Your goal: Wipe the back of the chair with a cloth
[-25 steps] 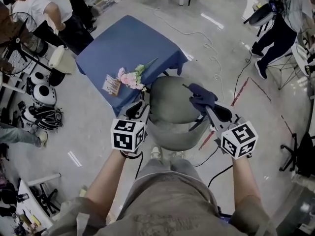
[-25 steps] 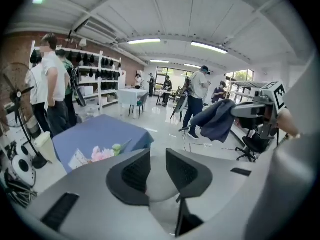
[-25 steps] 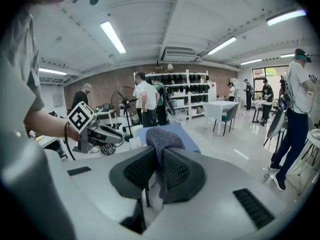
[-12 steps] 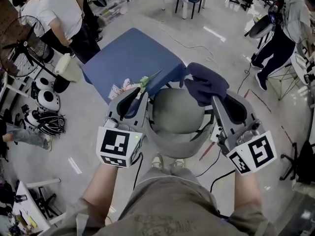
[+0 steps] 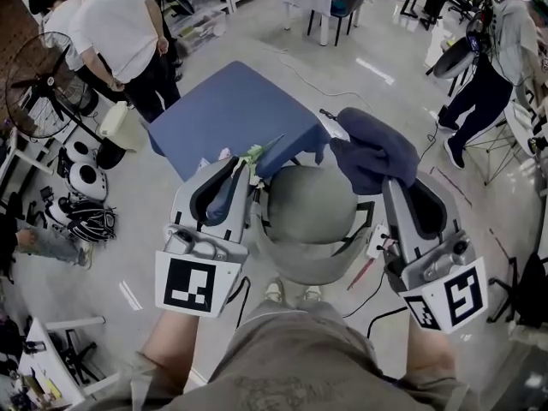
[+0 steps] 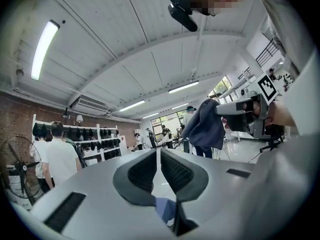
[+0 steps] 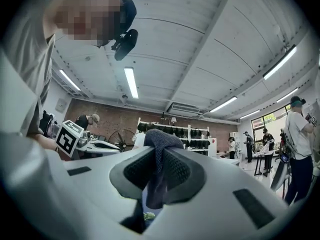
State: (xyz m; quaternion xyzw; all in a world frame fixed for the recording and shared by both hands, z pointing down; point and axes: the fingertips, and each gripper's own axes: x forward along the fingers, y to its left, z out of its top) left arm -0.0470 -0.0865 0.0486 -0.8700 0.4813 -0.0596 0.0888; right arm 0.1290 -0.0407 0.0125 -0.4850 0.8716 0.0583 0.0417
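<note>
Workshop floor [image 5: 154, 229] lies under the grey chair [image 5: 308, 199], low between both tools, its back nearest the person. Left tool [image 5: 233, 171]: jaws just closing, nearly together, empty. Right tool [image 5: 396, 182] clamps the dark cloth [image 5: 372, 148], which is bunched beyond its tips. A blue tabletop [image 5: 223, 110] stands farther off.

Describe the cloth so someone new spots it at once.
Find the grey round chair at the centre of the head view. At its upper right, the right gripper pinches the cloth: dark navy and crumpled, unlike the flat, lighter blue table cover behind.
</note>
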